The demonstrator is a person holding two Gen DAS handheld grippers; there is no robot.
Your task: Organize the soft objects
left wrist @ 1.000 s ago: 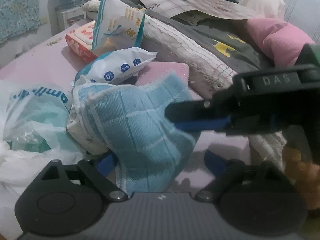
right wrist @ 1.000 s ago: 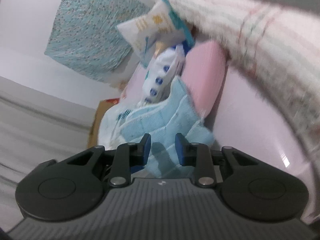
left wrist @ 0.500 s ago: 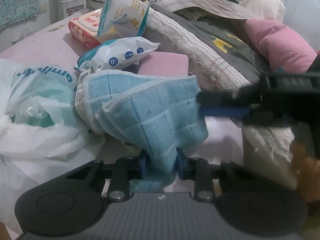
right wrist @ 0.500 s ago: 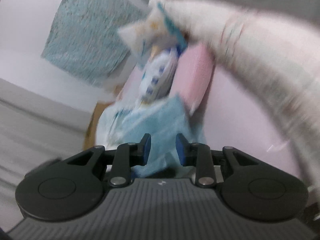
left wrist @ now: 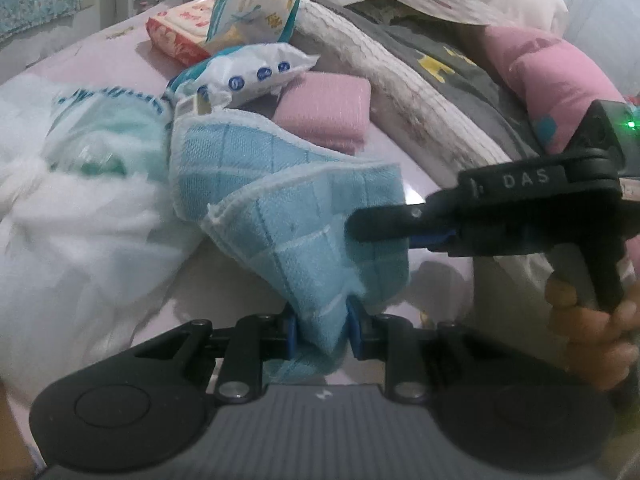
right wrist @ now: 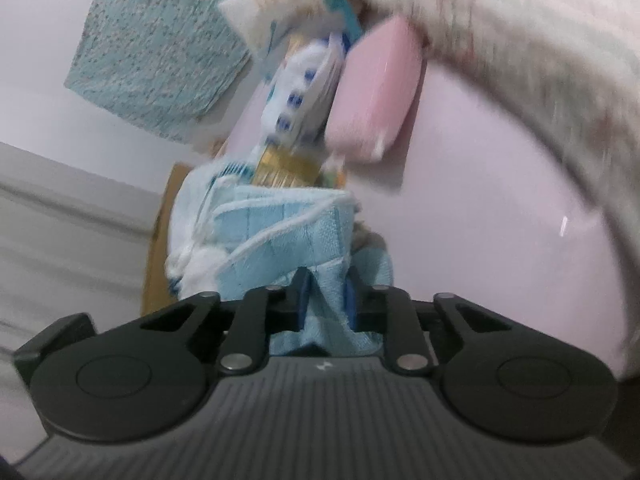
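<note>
A: Left wrist view first. What is the left gripper (left wrist: 322,326) doing?

B: Its jaws have just been closing, and they now pinch a lower corner of the cloth (left wrist: 304,216). The blue pads press the fabric from both sides.

A: How does the cloth look?

B: Light blue terry with a grid of paler lines and a white stitched hem. It is folded over itself, sagging from its upper fold down into the left pinch. It hangs over the pink sheet (left wrist: 120,60), beside the plastic bag (left wrist: 80,184) and in front of the pink sponge (left wrist: 326,110) and the wipes pack (left wrist: 256,76).

A: And the right gripper (left wrist: 360,226)?

B: It reaches in from the right, held by a hand (left wrist: 592,336). Its fingers lie closed against the cloth's right edge, gripping it there.

A: Now the right wrist view.

B: It is blurred. The right gripper (right wrist: 326,298) has just been closing and now stands nearly shut, with a bunched fold of the cloth (right wrist: 288,236) squeezed between its blue pads. Fabric spills out below the fingers as well. Beyond it, the sponge (right wrist: 376,92) and wipes (right wrist: 300,88) are smeared, with a pale blanket (right wrist: 520,48) to the right.
</note>
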